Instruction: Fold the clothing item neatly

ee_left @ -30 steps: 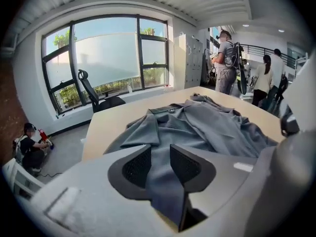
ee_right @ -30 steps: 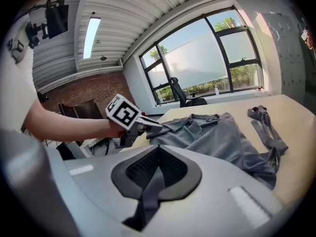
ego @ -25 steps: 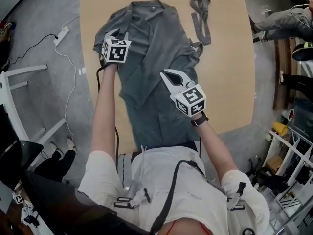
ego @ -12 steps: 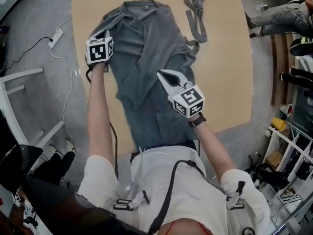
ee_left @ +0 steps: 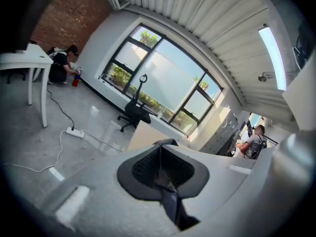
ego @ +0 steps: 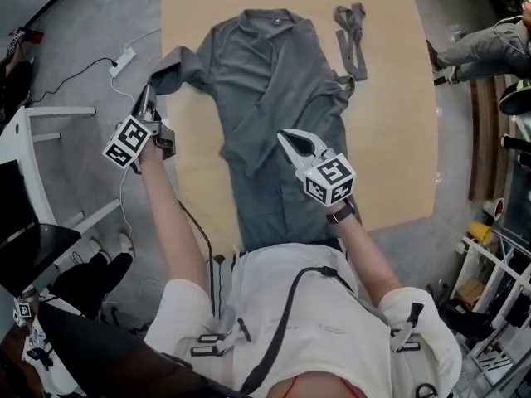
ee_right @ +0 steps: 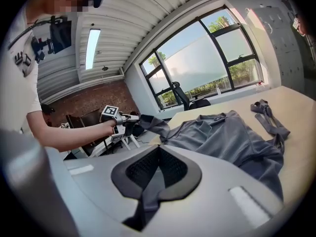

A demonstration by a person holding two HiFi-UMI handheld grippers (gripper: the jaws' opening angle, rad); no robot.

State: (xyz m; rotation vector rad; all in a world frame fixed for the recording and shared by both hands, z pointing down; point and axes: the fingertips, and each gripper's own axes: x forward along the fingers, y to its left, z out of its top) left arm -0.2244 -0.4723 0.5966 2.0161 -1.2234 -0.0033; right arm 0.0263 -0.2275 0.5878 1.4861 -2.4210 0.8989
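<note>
A grey robe-like garment (ego: pixel 274 73) lies spread on the wooden table (ego: pixel 390 139), collar at the far end. My left gripper (ego: pixel 148 98) is shut on its left sleeve (ego: pixel 178 65), which is stretched out past the table's left edge; dark grey cloth (ee_left: pixel 170 201) shows between the jaws. My right gripper (ego: pixel 286 137) hangs over the garment's middle, shut on a fold of the grey cloth (ee_right: pixel 148 191). The right gripper view shows the garment (ee_right: pixel 222 137), and the left gripper (ee_right: pixel 129 125) pulling the sleeve (ee_right: pixel 153 125). A loose grey belt (ego: pixel 353 27) lies at the far right.
A power strip (ego: pixel 124 56) with white cable lies on the floor left of the table. A white desk frame (ego: pixel 33 139) stands at the left. A seated person's legs (ego: pixel 481 36) reach in at the right. An office chair (ee_left: pixel 136 113) stands beyond the table.
My left gripper has moved from the garment's left shoulder out to the left, past the table edge, rolling as it went and drawing the sleeve out. The right gripper has barely shifted.
</note>
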